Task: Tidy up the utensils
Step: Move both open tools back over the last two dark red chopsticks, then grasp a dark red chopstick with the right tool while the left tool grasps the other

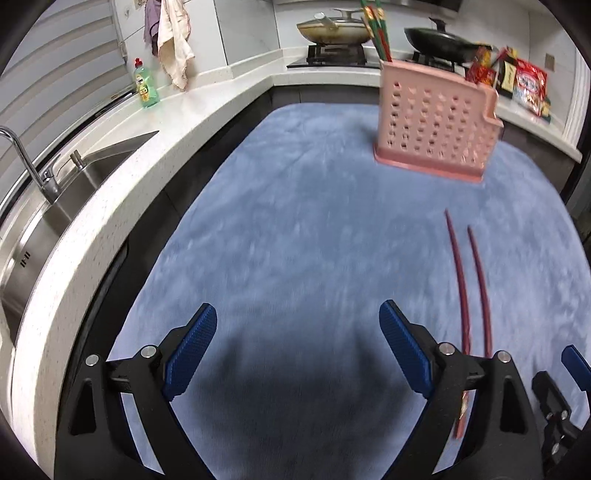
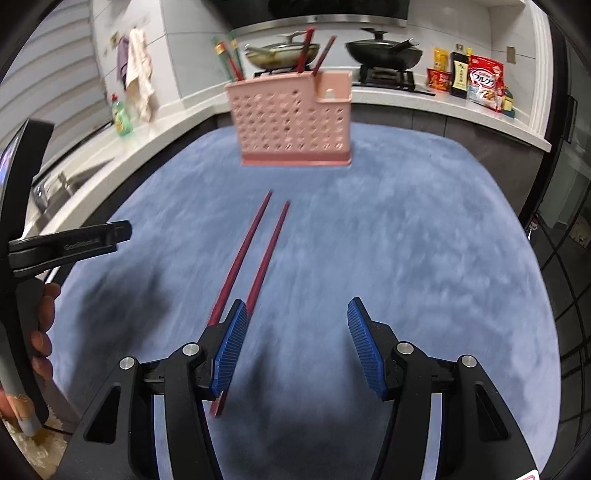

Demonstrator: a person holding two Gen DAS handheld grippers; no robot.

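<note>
Two dark red chopsticks lie side by side on a blue cloth, pointing toward a pink perforated utensil holder at the cloth's far side. Several chopsticks stand in the holder. My left gripper hangs open over bare cloth, left of the loose pair. My right gripper is open too, with nothing between its fingers. Its left finger covers the near ends of the pair. Both views are motion-blurred.
A white counter wraps around the left and back. It carries a steel sink with a faucet, green dish soap, two pans on a stove and food packets. A towel hangs on the wall.
</note>
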